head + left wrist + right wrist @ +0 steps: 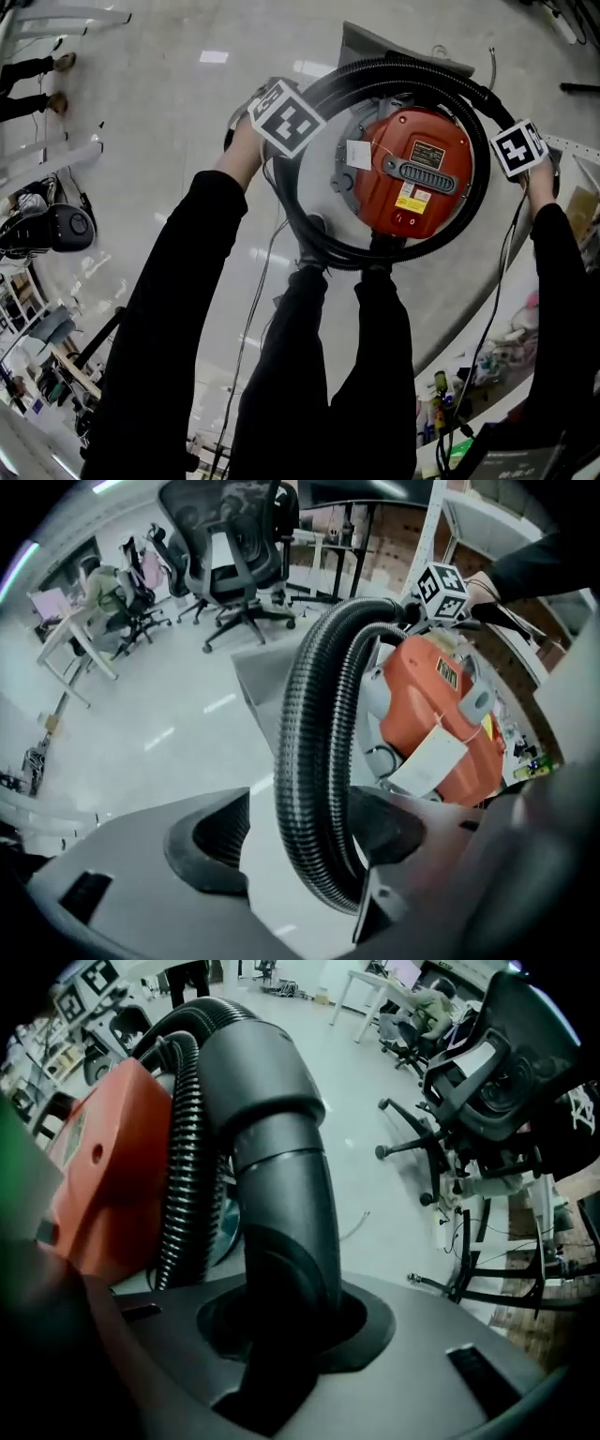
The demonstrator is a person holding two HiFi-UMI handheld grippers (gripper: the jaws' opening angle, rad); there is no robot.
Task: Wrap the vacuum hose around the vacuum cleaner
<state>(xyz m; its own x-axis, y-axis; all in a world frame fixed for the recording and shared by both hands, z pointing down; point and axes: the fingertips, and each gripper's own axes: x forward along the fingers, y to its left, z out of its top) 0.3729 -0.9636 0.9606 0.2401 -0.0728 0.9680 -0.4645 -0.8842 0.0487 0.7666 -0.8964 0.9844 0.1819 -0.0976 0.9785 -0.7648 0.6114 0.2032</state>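
Observation:
An orange vacuum cleaner point(412, 173) stands on the floor below me, with the black ribbed hose point(342, 255) looped around its body. In the left gripper view the hose point(314, 761) runs between the jaws of my left gripper point(300, 841). It lies against the right jaw with a gap to the left one, so this gripper is open. My right gripper point(281, 1335) is shut on the hose's smooth grey curved end piece point(281, 1176), beside the vacuum point(94, 1176). The marker cubes point(286, 117) point(518, 148) sit left and right of the vacuum.
My legs in black trousers point(328, 375) stand just in front of the vacuum. A grey panel point(366, 42) lies behind it. Office chairs point(234, 564) point(497, 1082) and desks stand around. A black machine point(56, 228) sits at far left, and cluttered shelves point(441, 403) at lower right.

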